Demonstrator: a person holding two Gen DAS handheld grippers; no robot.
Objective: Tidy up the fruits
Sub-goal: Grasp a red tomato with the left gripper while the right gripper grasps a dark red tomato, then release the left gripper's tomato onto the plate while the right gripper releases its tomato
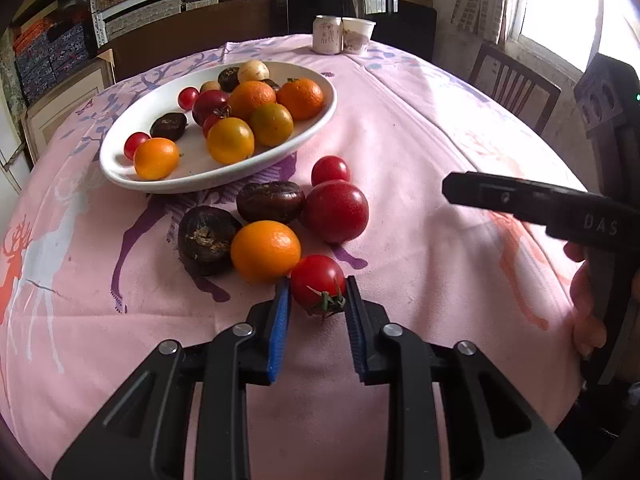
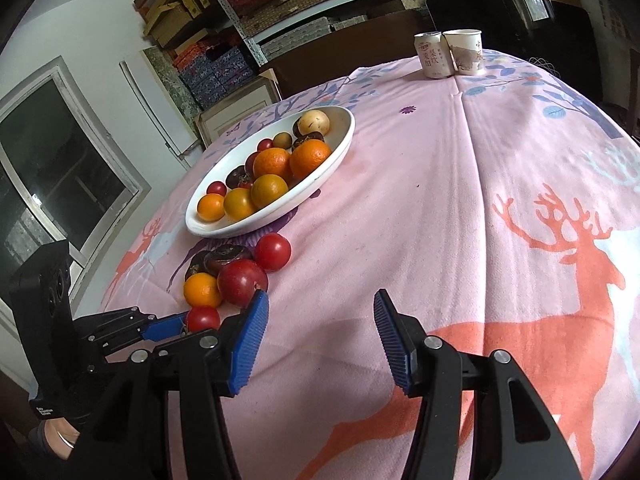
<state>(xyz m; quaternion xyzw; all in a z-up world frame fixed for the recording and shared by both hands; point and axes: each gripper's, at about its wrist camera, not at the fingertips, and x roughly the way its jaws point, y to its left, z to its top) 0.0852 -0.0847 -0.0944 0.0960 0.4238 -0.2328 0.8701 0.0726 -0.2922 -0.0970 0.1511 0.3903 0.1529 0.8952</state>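
A small red tomato (image 1: 318, 283) with a green stem lies on the pink cloth, and my left gripper (image 1: 318, 290) is shut on it, both blue pads against its sides. In the right wrist view the same tomato (image 2: 203, 319) shows between the left gripper's blue pads (image 2: 162, 327). Just beyond lie an orange (image 1: 265, 251), two dark brown fruits (image 1: 206, 238), a large red tomato (image 1: 335, 211) and a smaller one (image 1: 330, 170). The white oval bowl (image 1: 120, 168) holds several oranges, tomatoes and dark fruits. My right gripper (image 2: 318, 312) stands open over bare cloth, holding nothing.
A can (image 1: 327, 34) and a paper cup (image 1: 357, 35) stand at the table's far edge. A wooden chair (image 1: 514, 82) is beyond the table on the right. Shelves with boxes line the back wall. A hand (image 1: 586, 304) holds the right gripper.
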